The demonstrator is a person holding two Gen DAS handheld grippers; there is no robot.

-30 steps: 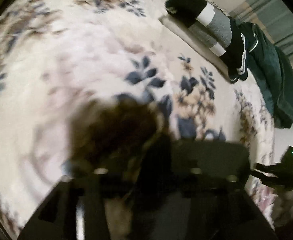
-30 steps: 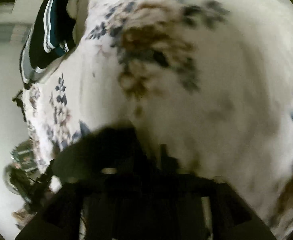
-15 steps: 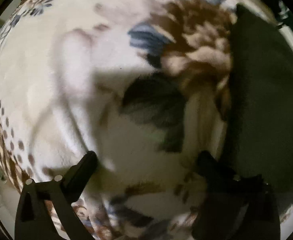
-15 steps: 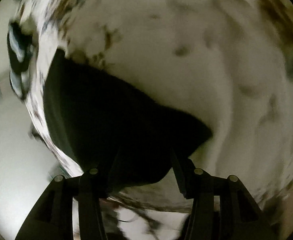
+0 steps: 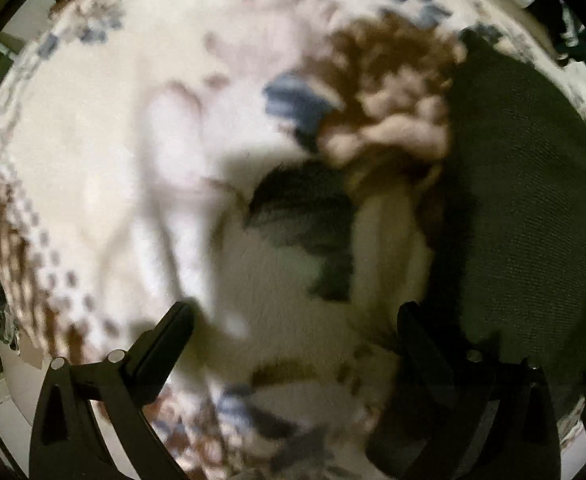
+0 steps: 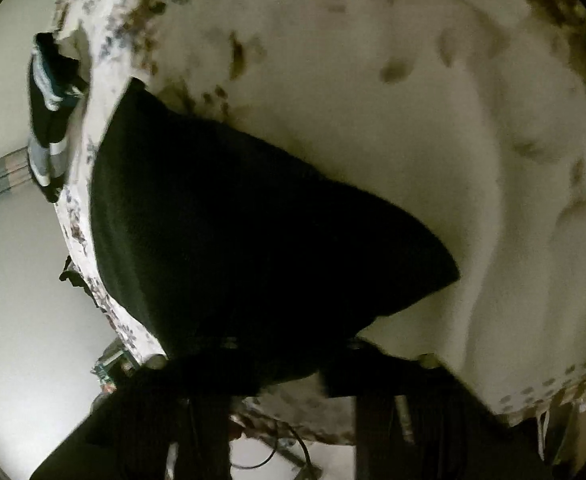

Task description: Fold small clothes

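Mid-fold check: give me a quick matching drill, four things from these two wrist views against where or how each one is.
Things:
1. left gripper
2. dark cloth
3. floral blanket
4. clothes pile

States:
a. lies under everything
b. open, nothing between its fingers
c. at the far edge of the blanket
d. flat, right in front of the right gripper

Pairs: 1-b, 2-d, 3-a, 4-c

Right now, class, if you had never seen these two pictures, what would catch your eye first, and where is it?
First, the dark garment: it fills the middle of the right wrist view and lies along the right side of the left wrist view. It rests on a cream floral blanket, whose brown and blue flower shows in the upper middle of the left view. The left gripper hangs open over the blanket.
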